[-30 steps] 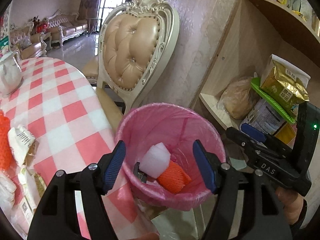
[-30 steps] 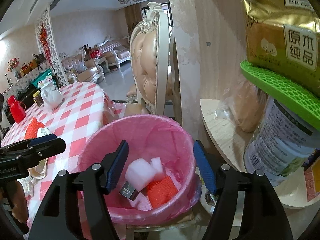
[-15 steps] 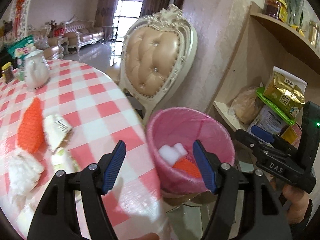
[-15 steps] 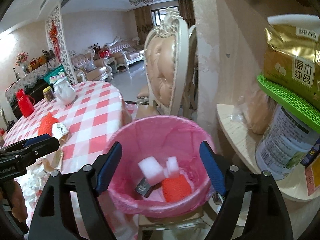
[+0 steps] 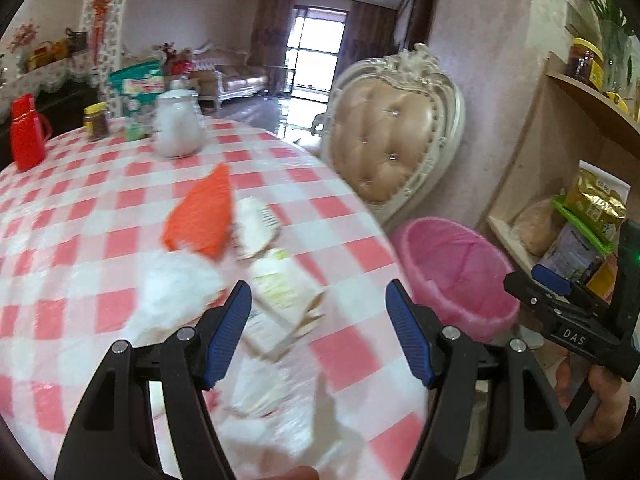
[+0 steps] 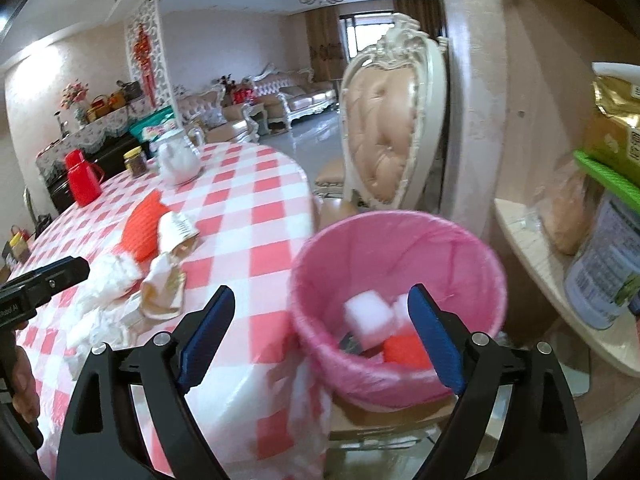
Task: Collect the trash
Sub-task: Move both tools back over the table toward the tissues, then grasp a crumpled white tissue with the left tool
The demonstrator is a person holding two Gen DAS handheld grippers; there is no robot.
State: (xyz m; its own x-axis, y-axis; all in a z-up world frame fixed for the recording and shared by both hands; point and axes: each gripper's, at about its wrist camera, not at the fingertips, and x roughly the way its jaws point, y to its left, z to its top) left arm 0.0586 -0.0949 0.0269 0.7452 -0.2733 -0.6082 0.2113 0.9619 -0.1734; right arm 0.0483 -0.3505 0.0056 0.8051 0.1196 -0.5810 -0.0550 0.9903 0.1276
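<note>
The left gripper (image 5: 318, 324) hangs over the checked table (image 5: 100, 200), jaws apart with nothing between them, above a blurred heap of trash: an orange net (image 5: 202, 216), white wrappers (image 5: 280, 284) and crumpled white plastic (image 5: 172, 296). The right gripper (image 6: 320, 336) points at the pink bin (image 6: 400, 240), which stands beside the table's edge below a padded chair (image 6: 384, 152); its jaws have just been opening and stand wide, empty (foam blocks (image 6: 368, 316) and an orange piece (image 6: 404, 350) lie inside the bin).

Glossy checked tablecloth (image 5: 100, 216); thin pink plastic liner (image 6: 384, 248); wooden shelf (image 6: 532, 232).
</note>
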